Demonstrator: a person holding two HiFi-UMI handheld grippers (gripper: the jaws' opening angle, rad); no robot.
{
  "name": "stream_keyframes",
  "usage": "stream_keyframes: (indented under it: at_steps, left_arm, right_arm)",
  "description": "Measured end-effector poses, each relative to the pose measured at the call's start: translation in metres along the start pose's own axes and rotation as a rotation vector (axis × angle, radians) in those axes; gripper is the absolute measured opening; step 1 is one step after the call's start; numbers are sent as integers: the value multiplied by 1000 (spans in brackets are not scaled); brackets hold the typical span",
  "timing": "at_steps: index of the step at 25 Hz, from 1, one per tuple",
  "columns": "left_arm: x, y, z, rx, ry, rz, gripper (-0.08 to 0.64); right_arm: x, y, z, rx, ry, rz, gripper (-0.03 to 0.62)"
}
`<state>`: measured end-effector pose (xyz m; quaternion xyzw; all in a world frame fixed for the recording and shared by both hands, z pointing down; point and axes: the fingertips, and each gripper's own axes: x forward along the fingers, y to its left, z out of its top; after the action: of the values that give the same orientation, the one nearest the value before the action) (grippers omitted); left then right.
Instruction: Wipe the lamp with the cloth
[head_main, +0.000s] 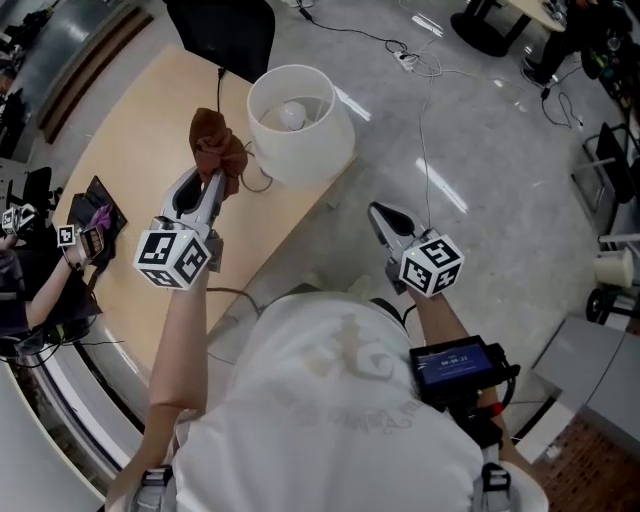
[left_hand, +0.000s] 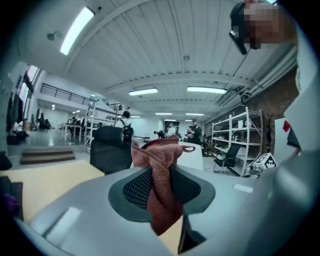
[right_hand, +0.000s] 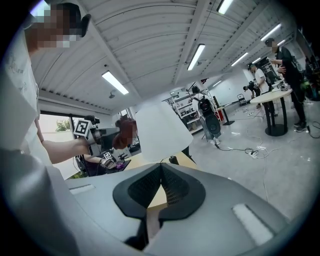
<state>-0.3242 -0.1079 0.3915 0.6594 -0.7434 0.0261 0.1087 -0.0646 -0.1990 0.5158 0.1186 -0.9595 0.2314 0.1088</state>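
The left tool grips the rust-brown terry cloth just beside the white drum-shaped lamp, the right tool is closed and empty; I would press softly, so the lamp does not tip.

Tabletop, light wood: white-shaded lamp standing near its right edge, thin cord looped beside its base; black flat item at left edge, purple piece on it
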Motion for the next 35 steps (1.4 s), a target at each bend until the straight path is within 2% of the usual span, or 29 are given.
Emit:
stream_keyframes:
  at_steps: [3, 5, 9, 11, 13, 15, 19, 21, 24, 29, 31, 33, 35]
  left_arm:
    - [12, 14, -59, -72, 125, 50, 107]
    - [21, 5, -101, -86, 211, 11, 107]
    - [48, -21, -184, -88, 370, -125, 107]
    - [64, -22, -224, -72, 457, -145, 107]
    - [81, -16, -247, -49, 498, -130, 106]
    - [103, -9, -254, -56, 483, -107, 104]
    - [138, 0, -262, -152, 450, -69, 101]
    - [151, -11, -268, -166, 468, -110, 101]
    - [163, -32, -281, -164, 552, -191, 101]
    - [149, -62, -291, -174, 634, -401, 98]
    - [140, -68, -288, -193, 643, -453, 98]
    - [137, -73, -280, -228, 628, -461, 98]
    - [139, -74, -268, -266, 580, -398, 98]
  right_arm:
    - [5, 4, -2, 4, 24, -5, 14]
    - [4, 5, -6, 15, 41, -17, 14]
    - [3, 9, -18, 27, 73, -44, 14]
    - [2, 13, -25, 22, 89, -60, 14]
    - [0, 15, -31, 10, 105, -78, 14]
    - [-4, 13, -33, 3, 116, -99, 14]
    - [-19, 9, -41, 23, 125, -162, 14]
    - [-27, 8, -46, 38, 127, -196, 14]
    - [-35, 6, -50, 56, 127, -234, 14]
    - [-31, 7, -47, 58, 103, -257, 14]
    - [-25, 8, -44, 54, 91, -250, 14]
    - [-21, 5, -40, 53, 86, -234, 14]
    - [-21, 1, -38, 58, 92, -209, 14]
